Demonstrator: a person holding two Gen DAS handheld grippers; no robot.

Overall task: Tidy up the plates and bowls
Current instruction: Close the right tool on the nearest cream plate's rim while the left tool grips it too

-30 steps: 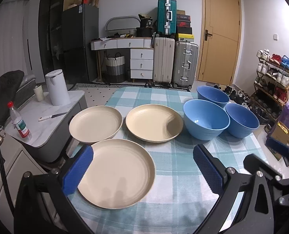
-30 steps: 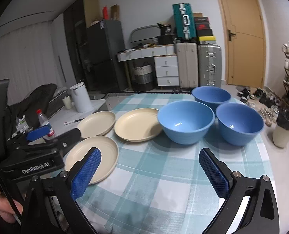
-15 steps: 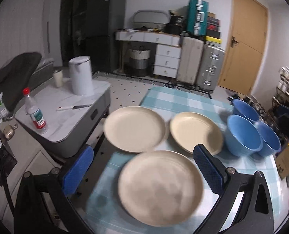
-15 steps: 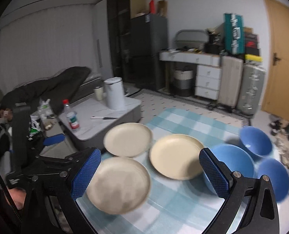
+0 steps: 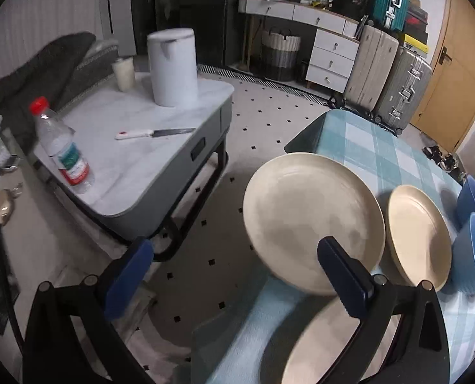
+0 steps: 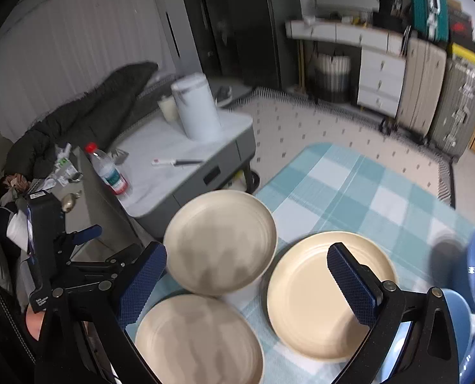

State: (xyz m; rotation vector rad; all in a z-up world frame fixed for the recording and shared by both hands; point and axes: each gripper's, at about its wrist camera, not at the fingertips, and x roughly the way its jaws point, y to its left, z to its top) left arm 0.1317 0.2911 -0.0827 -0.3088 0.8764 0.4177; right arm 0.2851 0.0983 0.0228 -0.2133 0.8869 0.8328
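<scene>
Both tongs are gaping wide, left tongs (image 5: pixel 237 275) and right tongs (image 6: pixel 248 280) gripping nothing. Three plates (image 6: pixel 219 243) are lying at the frame's lower centre on the surface (image 6: pixel 343 185).

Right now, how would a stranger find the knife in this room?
Look at the grey side table left of the checked dining table. The knife lies flat between the white canister and the water bottle, the only thin object, white-handled.
</scene>
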